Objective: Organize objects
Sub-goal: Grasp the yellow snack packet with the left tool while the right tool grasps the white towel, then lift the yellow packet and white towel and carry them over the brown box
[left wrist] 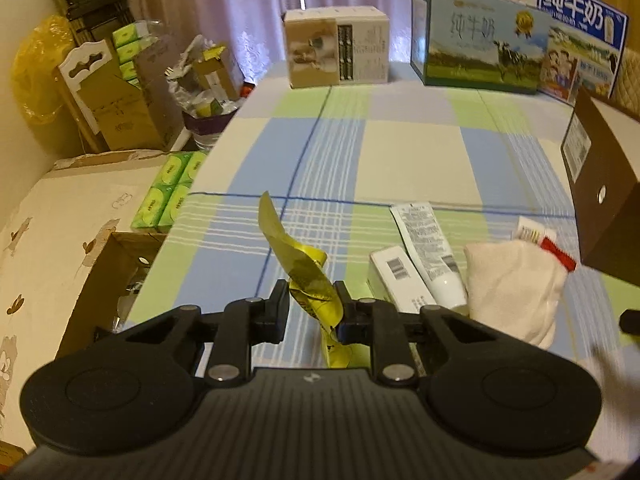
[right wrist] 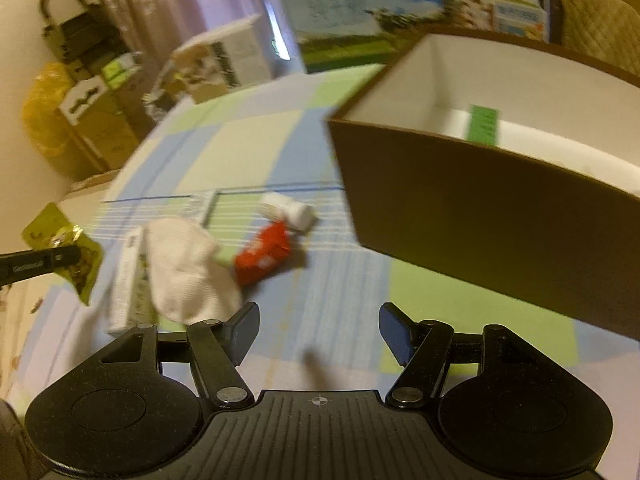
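Jaws of the left gripper [left wrist: 312, 308] pinched a yellow packet [left wrist: 308, 276] above the bed's [left wrist: 400, 152] left edge; the right gripper [right wrist: 318, 330] hung released. Sorting was apparently midway; next, carrying the packet to the brown box [right wrist: 500, 208] near the right edge.

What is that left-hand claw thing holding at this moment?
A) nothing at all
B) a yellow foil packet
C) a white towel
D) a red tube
B: the left gripper is shut on the crinkled yellow foil packet, lifted off the checked cloth.
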`<state>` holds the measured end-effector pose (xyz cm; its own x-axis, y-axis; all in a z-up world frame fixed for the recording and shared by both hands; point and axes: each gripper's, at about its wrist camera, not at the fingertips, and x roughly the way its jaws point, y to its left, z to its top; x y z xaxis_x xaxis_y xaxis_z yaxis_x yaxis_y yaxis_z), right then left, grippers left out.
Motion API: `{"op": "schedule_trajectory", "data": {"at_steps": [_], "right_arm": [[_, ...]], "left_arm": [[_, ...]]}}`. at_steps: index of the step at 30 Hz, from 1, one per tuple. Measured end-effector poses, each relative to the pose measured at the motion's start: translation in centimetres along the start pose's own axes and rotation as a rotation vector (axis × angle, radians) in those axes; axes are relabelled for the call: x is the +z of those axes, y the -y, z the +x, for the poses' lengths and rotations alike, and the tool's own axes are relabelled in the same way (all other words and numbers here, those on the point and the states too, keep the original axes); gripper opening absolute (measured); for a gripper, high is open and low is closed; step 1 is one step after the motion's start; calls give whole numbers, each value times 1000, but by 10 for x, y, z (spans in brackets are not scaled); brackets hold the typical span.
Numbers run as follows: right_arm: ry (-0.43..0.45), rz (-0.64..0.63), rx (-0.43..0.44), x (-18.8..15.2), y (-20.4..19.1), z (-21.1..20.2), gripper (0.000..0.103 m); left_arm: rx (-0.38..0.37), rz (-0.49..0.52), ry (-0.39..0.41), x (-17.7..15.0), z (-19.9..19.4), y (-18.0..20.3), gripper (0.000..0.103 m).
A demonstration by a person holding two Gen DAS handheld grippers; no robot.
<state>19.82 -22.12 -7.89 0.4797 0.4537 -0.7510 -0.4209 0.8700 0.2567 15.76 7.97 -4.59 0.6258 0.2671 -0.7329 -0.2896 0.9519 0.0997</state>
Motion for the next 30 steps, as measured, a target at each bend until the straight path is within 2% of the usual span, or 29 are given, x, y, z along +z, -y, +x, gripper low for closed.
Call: {"op": "schedule_trajectory", "data": {"at_steps": [5, 9, 13, 22, 26, 30], "right_arm": [[19, -35, 91, 9, -25, 11, 63], [12, -91, 129, 13, -49, 27, 63], [8, -140, 128, 15, -68, 45, 63], [31, -167, 119, 20, -78, 68, 61], [25, -192, 117, 19, -81, 74, 49], [36, -224, 124, 18, -83, 72, 30]], "left_arm": [[0, 10, 16, 2, -4, 3, 19], [-5, 6, 7, 2, -3, 1, 19], [-7, -2, 3, 1, -2, -1, 19], [-13, 5, -6, -2, 1, 3, 19], [-9, 11, -14, -2, 4, 4, 19], [-5, 14, -20, -3, 7, 6, 19]]}}
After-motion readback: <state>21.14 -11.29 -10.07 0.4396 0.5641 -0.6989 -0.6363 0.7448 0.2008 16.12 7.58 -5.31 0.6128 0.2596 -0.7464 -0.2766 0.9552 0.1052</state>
